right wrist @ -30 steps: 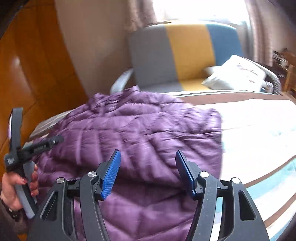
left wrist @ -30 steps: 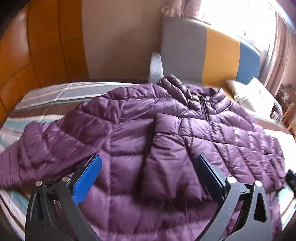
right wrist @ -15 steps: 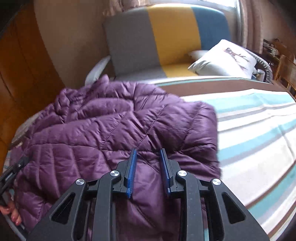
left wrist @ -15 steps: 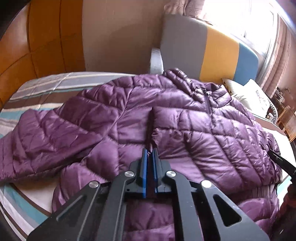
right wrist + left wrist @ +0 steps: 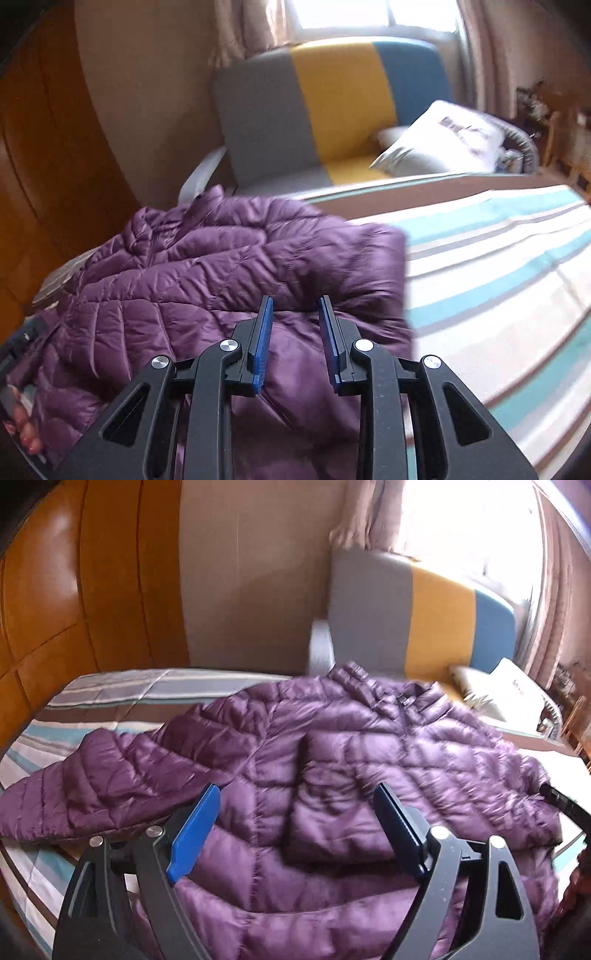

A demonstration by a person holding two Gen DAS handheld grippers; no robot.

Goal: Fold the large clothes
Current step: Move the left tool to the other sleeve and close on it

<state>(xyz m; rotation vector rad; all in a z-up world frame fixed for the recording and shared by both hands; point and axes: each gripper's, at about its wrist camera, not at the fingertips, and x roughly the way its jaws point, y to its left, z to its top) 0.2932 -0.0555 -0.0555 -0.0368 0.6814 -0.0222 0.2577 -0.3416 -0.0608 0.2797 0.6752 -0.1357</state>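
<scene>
We note the puffy purple quilted down jacket (image 5: pixel 332 775) spread on the striped bed cover (image 5: pixel 498 277), one sleeve out to the left. Left gripper (image 5: pixel 295 830) is opening wide above the front panel, nothing pinched. Right gripper (image 5: pixel 295 332) stands narrow; whether it nips fabric, we cannot tell. We judge the jacket light, soft, slippery; best gripped at hem or cuff seams

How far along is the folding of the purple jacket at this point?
Early. Done: one side of the purple puffer jacket looks folded inward, leaving a straight edge toward the striped bedspread. In hand: the left gripper is opening above the jacket front, nothing pinched; the right gripper sits narrowly parted over the fabric, grip unclear. Left: the other sleeve lies spread out, and the body is not yet folded.
</scene>
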